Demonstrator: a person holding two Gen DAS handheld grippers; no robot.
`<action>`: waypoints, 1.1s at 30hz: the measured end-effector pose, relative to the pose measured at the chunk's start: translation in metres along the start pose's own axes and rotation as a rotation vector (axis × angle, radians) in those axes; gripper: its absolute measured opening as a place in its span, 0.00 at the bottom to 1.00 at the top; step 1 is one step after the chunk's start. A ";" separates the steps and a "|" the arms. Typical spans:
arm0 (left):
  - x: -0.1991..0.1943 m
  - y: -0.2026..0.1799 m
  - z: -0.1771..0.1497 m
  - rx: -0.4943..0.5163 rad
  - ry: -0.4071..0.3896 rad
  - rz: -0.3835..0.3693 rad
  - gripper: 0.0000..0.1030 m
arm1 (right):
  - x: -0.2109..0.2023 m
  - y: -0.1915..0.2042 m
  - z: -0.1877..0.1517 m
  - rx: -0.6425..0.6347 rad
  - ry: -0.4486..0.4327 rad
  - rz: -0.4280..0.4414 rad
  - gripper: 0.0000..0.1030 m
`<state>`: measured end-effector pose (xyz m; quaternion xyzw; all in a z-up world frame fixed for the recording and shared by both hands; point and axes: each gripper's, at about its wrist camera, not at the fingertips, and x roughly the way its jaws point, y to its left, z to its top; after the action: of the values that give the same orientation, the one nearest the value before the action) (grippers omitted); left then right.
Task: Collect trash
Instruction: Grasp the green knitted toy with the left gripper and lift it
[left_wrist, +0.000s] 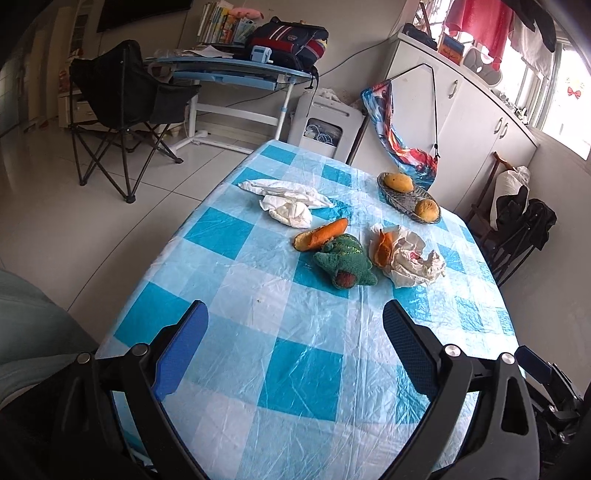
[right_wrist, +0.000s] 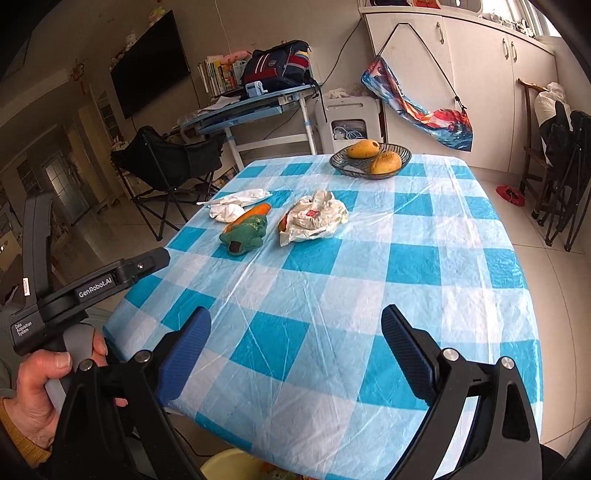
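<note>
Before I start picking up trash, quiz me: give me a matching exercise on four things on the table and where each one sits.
Things:
1. mangoes
2. white tissues
3. green plush toy
4. orange peel

Places:
A. tucked against the crumpled wrapper
B. in the wire basket
C. near the table's left edge
D. touching the carrot-shaped piece

Pairs: 1-B, 2-C, 3-D, 4-A

"GenRobot.AI", "Data Acquisition System" on left gripper (right_wrist: 140, 267)

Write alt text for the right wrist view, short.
Open right gripper hovers over the near edge of a blue-checked table; beyond lie crumpled wrappers, white tissues, a green plush toy and a fruit basket. Left gripper is held at left.
</note>
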<state>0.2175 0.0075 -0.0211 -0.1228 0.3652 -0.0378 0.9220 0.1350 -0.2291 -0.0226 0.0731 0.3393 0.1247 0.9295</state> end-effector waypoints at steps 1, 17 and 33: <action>0.009 -0.005 0.004 0.000 0.005 0.008 0.89 | 0.002 -0.001 0.005 -0.002 -0.006 0.001 0.88; 0.103 -0.041 0.034 0.072 0.134 -0.034 0.41 | 0.043 -0.028 0.029 0.032 0.019 0.009 0.87; 0.010 0.032 -0.018 0.048 0.111 -0.042 0.26 | 0.100 0.051 0.053 -0.022 0.112 0.224 0.75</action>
<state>0.2115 0.0335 -0.0482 -0.1060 0.4119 -0.0727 0.9021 0.2335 -0.1545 -0.0322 0.0932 0.3790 0.2355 0.8901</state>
